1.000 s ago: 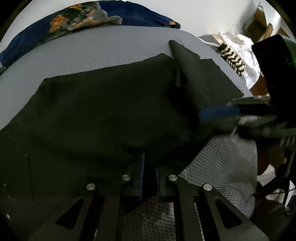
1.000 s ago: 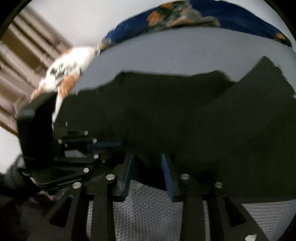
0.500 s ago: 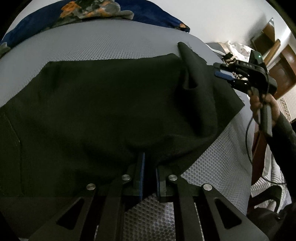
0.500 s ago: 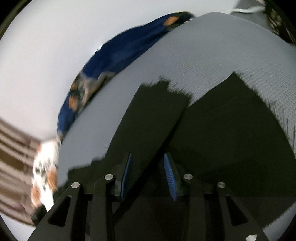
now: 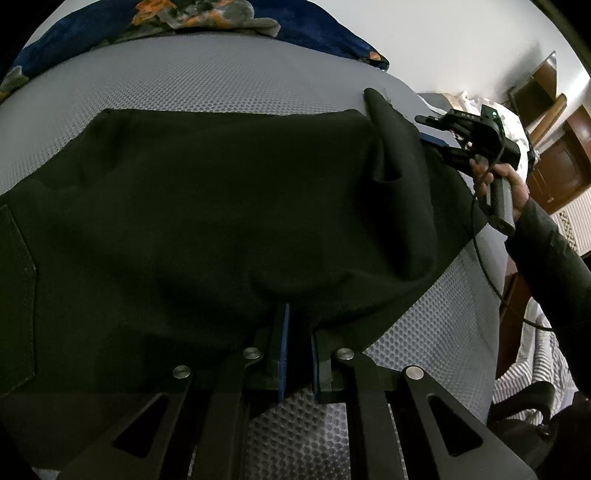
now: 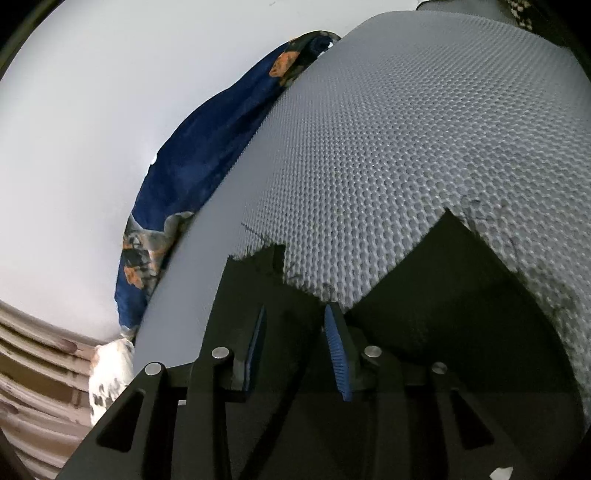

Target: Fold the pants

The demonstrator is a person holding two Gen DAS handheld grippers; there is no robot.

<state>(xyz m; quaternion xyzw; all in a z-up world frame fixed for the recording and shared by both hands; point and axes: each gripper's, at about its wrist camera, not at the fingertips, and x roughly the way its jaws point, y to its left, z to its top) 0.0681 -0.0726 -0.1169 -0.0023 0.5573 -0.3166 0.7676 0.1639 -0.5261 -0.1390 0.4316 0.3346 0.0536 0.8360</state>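
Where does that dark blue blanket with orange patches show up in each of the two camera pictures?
Left wrist view: the dark blue blanket with orange patches lies along the top edge, behind the black pants.
Right wrist view: it runs diagonally down the left-centre, against the white wall.
Shared landmark: the grey honeycomb-textured mattress.

Right claw [image 6: 295,332], blue pads apart, above black pants [image 6: 443,314] on grey honeycomb mattress [image 6: 388,147].

Pants [image 5: 207,206] on the mattress [image 5: 221,85], blanket [image 5: 295,26] behind, left claw [image 5: 297,332] at near edge.
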